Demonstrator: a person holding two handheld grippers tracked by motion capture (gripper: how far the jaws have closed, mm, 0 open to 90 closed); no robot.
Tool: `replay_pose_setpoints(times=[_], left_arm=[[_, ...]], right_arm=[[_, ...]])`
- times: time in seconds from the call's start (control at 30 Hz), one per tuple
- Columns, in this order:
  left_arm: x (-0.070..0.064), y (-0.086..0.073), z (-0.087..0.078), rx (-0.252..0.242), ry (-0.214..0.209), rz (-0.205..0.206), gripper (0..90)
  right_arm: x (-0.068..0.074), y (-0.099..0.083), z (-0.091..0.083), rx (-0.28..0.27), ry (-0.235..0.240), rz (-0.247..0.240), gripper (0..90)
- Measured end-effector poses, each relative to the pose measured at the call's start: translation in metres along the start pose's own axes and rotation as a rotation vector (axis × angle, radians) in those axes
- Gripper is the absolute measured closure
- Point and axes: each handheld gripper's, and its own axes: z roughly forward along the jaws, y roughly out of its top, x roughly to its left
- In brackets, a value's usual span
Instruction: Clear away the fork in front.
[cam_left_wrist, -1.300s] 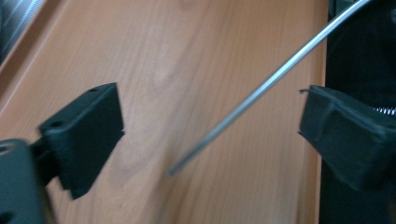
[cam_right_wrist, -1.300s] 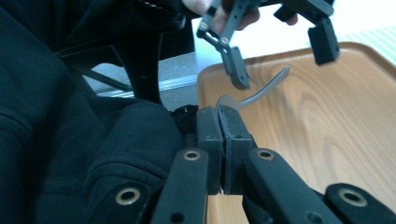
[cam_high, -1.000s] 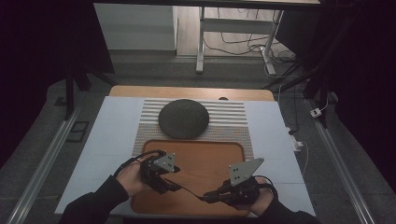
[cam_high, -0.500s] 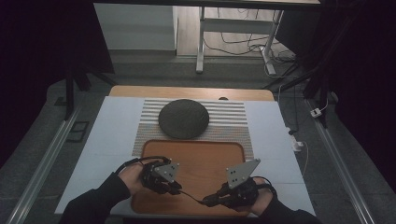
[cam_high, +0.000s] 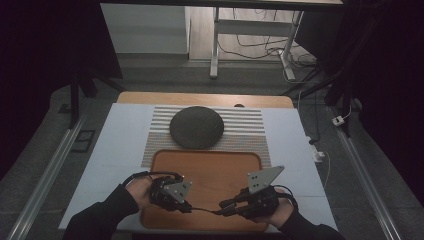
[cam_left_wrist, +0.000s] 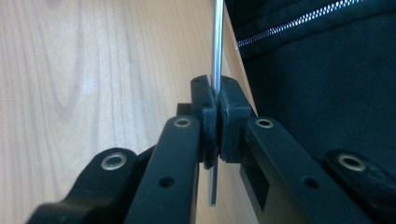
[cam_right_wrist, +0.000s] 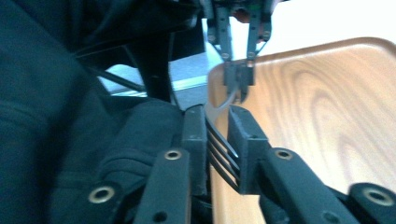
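Drawn slightly nearer since earlier: left gripper (cam_high: 186, 207) and right gripper (cam_high: 223, 208), at tray's 6 o'clock. Thin metal fork (cam_right_wrist: 224, 156) is pinched at both ends, over rounded wooden tray (cam_high: 210, 165).

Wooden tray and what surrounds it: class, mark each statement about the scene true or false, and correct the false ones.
1. The rectangular wooden tray holds a dark round plate. False: the dark round plate lies beyond it on the striped mat.
2. The left tool is shut on a thin metal handle. True.
3. The right tool grips a spoon. False: fork tines sit between its jaws.
4. Both tools are over the tray's near end. True.
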Motion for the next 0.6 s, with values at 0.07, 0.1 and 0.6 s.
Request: replay_pose_setpoints(times=[0.07, 0.1, 0.6], left_arm=[[0.001, 0.000, -0.001, -0.002, -0.006, -0.042, 86.0], [0.001, 0.001, -0.001, -0.004, -0.005, -0.064, 86.0], [-0.004, -0.010, -0.008, 0.003, 0.058, -0.279, 85.9]], right_arm=[[-0.002, 0.000, 0.000, -0.008, -0.032, 0.012, 69.1], [-0.002, -0.001, -0.001, -0.010, -0.051, 0.019, 66.9], [-0.005, -0.005, -0.016, -0.037, -0.319, 0.064, 32.7]])
